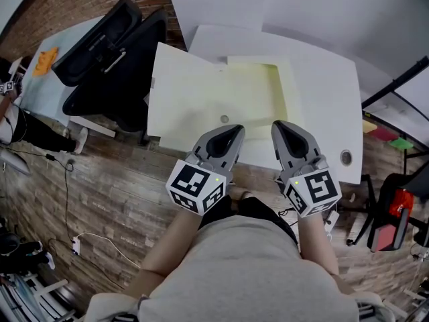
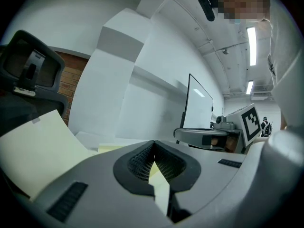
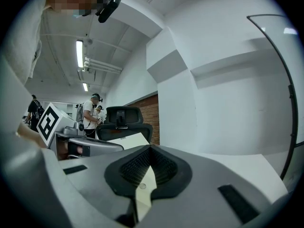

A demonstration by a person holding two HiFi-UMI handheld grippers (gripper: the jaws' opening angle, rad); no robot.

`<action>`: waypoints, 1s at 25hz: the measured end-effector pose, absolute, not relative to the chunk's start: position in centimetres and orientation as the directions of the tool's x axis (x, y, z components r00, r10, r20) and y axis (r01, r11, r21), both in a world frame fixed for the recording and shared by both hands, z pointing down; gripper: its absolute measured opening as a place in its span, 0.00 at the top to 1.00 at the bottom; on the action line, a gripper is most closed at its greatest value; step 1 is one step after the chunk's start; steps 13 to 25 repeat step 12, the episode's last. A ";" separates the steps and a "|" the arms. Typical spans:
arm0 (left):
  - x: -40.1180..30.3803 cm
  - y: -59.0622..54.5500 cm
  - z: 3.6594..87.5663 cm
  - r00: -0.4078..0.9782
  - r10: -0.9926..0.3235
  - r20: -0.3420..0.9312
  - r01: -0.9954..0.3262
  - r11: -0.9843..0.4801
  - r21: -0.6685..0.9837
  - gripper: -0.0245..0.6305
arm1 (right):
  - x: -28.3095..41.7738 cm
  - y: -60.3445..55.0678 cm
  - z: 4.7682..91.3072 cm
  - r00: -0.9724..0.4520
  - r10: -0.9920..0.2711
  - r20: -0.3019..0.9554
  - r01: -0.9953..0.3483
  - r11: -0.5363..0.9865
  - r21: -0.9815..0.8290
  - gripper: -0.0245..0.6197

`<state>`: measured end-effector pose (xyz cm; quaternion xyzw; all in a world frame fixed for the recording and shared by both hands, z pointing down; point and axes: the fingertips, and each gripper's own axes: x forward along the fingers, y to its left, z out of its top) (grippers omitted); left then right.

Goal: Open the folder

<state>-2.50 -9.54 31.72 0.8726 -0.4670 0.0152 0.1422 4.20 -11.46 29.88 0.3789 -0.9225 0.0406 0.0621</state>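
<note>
The folder is laid open on the desk, its left cover overhanging the desk's left edge. The left gripper and right gripper are held fully closed and empty at the desk's near edge.

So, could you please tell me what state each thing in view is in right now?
folder: open, its left cover spread out past the left edge of the table.
left gripper: fingers shut, nothing held.
right gripper: fingers shut, nothing held.
office chair: unoccupied.
</note>
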 end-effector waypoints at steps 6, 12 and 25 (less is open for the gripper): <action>-2.3 -9.4 32.0 0.567 -0.807 0.168 -0.819 -0.528 0.227 0.93 | 4.0 -11.3 29.9 -0.706 -0.693 0.147 -0.702 0.712 -0.017 0.93; -2.7 -9.7 32.1 0.561 -0.809 0.175 -0.823 -0.523 0.220 0.93 | 4.2 -11.3 29.7 -0.698 -0.701 0.145 -0.706 0.707 0.020 0.93; -2.7 -9.7 32.1 0.561 -0.809 0.175 -0.823 -0.523 0.220 0.93 | 4.2 -11.3 29.7 -0.698 -0.701 0.145 -0.706 0.707 0.020 0.93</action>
